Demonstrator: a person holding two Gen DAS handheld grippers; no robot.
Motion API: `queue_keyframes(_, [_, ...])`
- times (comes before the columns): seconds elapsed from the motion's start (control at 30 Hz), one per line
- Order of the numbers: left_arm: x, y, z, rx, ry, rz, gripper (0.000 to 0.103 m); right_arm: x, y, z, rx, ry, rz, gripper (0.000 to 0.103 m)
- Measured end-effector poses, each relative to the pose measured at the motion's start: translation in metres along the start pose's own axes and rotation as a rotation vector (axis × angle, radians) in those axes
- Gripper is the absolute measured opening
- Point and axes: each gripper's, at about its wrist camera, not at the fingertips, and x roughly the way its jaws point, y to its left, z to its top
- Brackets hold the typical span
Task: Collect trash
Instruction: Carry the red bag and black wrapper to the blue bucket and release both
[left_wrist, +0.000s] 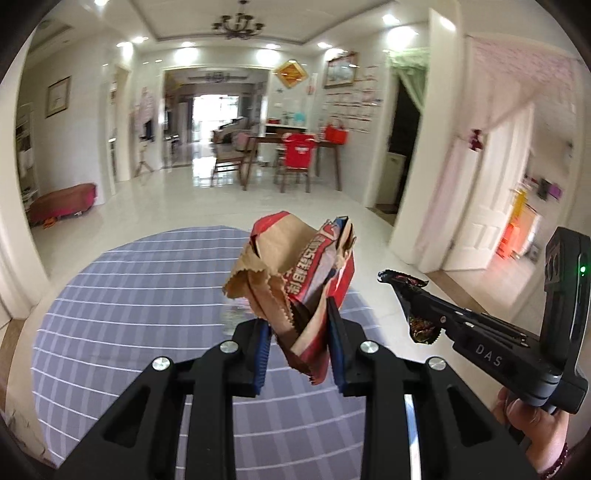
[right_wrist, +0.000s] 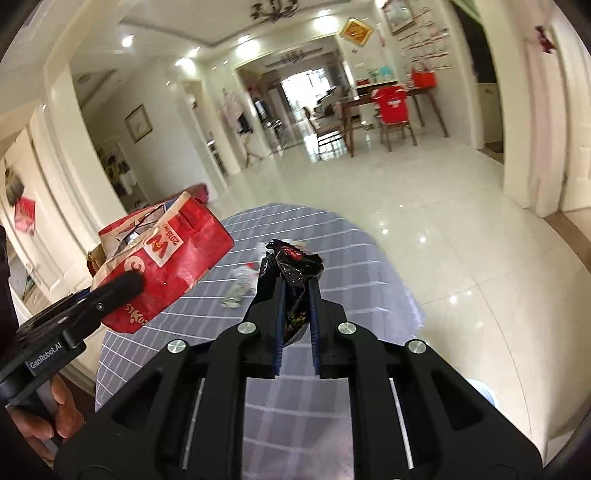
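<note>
Round surface (left_wrist: 129, 295) under a blue cloth with white grid lines sits below both tools, and on it, near the middle, a crumpled clear plastic piece (right_wrist: 238, 286) with a spot of red lies just beyond the right tool's tips. Far across the glossy white floor (left_wrist: 303, 206) stands a wooden dining table (left_wrist: 295, 142) with a chair draped in a red shirt (left_wrist: 299, 149) and a red bag (left_wrist: 336, 133) on top. A chandelier (left_wrist: 238, 26) hangs overhead. A pinkish floor cushion (left_wrist: 62, 201) lies at the far left by the wall.

Left hand-held gripper (left_wrist: 299, 332) is clamped on a crumpled paper bag (left_wrist: 295, 266), red print outside, brown kraft inside, zigzag-cut edges, folded and creased; it is held up in the air above the cloth, not touching it. From the right wrist view the same bag shows a white label reading 2019.

Right hand-held gripper (right_wrist: 297, 295), over to the right, is pinched on a black glossy snack wrapper (right_wrist: 297, 271), twisted and wrinkled, with red and gold print, its ends sticking out past the tips and below the pads. It too is raised clear of the surface. The two loads are well apart, nothing between them.
</note>
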Motion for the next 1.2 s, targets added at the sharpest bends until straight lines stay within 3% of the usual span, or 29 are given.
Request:
queue_keyframes(0.27, [0.028, -0.107, -0.025, 0.104, 0.08, -0.142, 0.027, -0.057, -0.087, -0.034, 0.114, -0.039, -0.103, 0.012])
queue_keyframes(0.57, [0.079, -0.187, -0.076, 0.175, 0.21, -0.287, 0.026, -0.112, -0.176, -0.094, 0.282, -0.037, -0.246, 0.012])
queue_keyframes(0.73, [0.108, -0.214, -0.105, 0.21, 0.284, -0.324, 0.027, -0.123, -0.207, -0.122, 0.344, -0.015, -0.315, 0.012])
queue_keyframes(0.9, [0.132, -0.232, -0.123, 0.244, 0.317, -0.307, 0.027, -0.116, -0.231, -0.135, 0.404, 0.011, -0.299, 0.012])
queue_keyframes(1.0, [0.142, -0.234, -0.125, 0.254, 0.325, -0.285, 0.027, -0.097, -0.24, -0.137, 0.437, 0.03, -0.256, 0.02])
queue_keyframes(1.07, [0.15, -0.234, -0.128, 0.254, 0.336, -0.276, 0.027, -0.088, -0.252, -0.134, 0.454, 0.041, -0.266, 0.056])
queue_keyframes(1.2, [0.153, -0.236, -0.132, 0.265, 0.353, -0.271, 0.027, -0.082, -0.253, -0.137, 0.453, 0.042, -0.27, 0.057])
